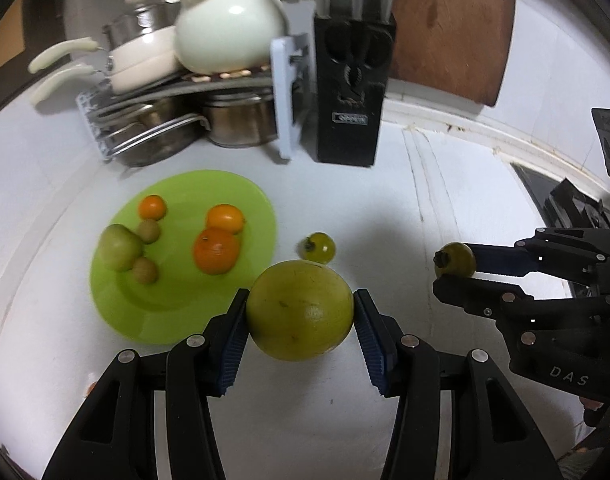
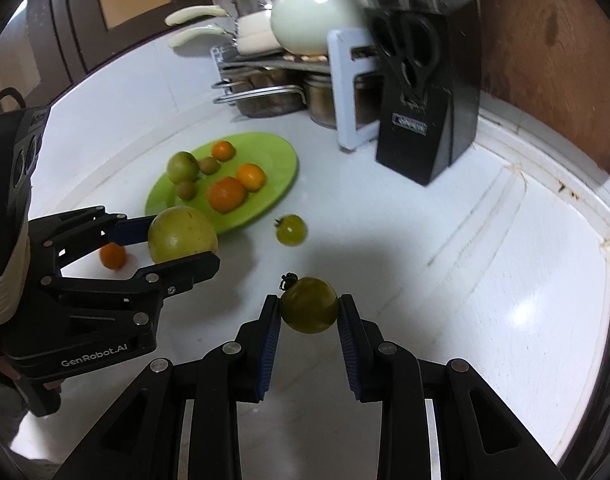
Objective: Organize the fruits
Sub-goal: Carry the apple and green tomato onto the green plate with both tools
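Note:
My left gripper is shut on a large yellow-green round fruit, held above the white counter just right of the green plate. The same left gripper and fruit show at the left of the right wrist view. My right gripper is shut on a small green tomato with a dark stem; in the left wrist view this gripper and tomato appear at the right. The plate holds oranges and green fruits. Another green tomato lies on the counter beside the plate.
A small orange lies on the counter under the left gripper. A black knife block stands behind the plate. A rack of pots with a cream kettle fills the back left. A wooden board leans at the back right.

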Available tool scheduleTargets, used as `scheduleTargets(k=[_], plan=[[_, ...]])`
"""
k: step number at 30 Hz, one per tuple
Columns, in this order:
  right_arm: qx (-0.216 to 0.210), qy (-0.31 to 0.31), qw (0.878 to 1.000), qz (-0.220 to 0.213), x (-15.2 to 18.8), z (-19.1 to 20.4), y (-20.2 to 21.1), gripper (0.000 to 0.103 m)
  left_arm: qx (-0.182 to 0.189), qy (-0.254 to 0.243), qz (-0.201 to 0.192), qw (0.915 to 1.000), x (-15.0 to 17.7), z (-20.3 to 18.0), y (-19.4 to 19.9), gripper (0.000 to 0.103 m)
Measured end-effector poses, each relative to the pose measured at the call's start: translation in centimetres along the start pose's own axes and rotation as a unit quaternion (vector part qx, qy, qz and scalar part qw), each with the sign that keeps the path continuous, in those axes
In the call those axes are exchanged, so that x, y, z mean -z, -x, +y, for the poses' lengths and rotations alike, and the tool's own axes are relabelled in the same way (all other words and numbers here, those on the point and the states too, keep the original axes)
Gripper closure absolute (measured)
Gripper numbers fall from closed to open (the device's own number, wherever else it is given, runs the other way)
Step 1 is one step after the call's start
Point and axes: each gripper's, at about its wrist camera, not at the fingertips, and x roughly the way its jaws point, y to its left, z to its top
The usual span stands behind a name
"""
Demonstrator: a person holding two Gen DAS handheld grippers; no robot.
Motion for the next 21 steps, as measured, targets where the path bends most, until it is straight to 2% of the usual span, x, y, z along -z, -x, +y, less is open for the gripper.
scheduleTargets(k=[10, 21], plan=[[-0.018, 0.027, 0.999, -0.03, -2.1, 2.9, 0.3, 0.073, -0.022, 0.025, -0.022, 0.9992, 0.2, 2.7, 2.5, 0.053], [-0.035, 0.051, 0.997, -0.048, -4.8, 5.5, -0.3, 0.073, -0.039, 0.043, -0.036, 0.9977, -0.8, 5.8, 3.5, 0.053]])
